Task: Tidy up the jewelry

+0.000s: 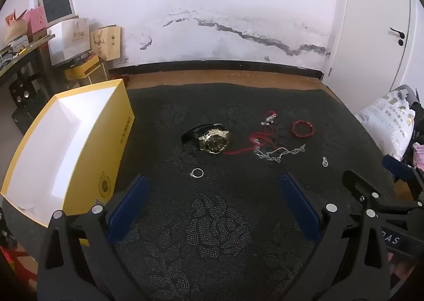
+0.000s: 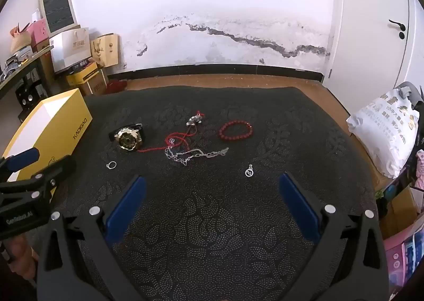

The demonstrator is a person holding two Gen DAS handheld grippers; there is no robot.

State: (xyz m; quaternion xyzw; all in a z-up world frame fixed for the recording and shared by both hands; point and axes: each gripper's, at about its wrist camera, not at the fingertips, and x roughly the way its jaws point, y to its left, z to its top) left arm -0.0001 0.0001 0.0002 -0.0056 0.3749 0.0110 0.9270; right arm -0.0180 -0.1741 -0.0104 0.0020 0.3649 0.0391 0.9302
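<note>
Right wrist: gold watch (image 2: 129, 139) (black strap), red bead bracelet (image 2: 235, 129); both grippers' fingers (image 2: 296, 208) spread empty.

Both grippers: black plastic frames, blue fingers (image 1: 299, 203), round silver screws; white lettering on left gripper (image 2: 18, 189) body

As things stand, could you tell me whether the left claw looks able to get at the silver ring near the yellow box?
Probably yes. The left claw stands open, and the silver ring lies alone on the dark mat just ahead of it. The yellow box sits off to the side.
</note>
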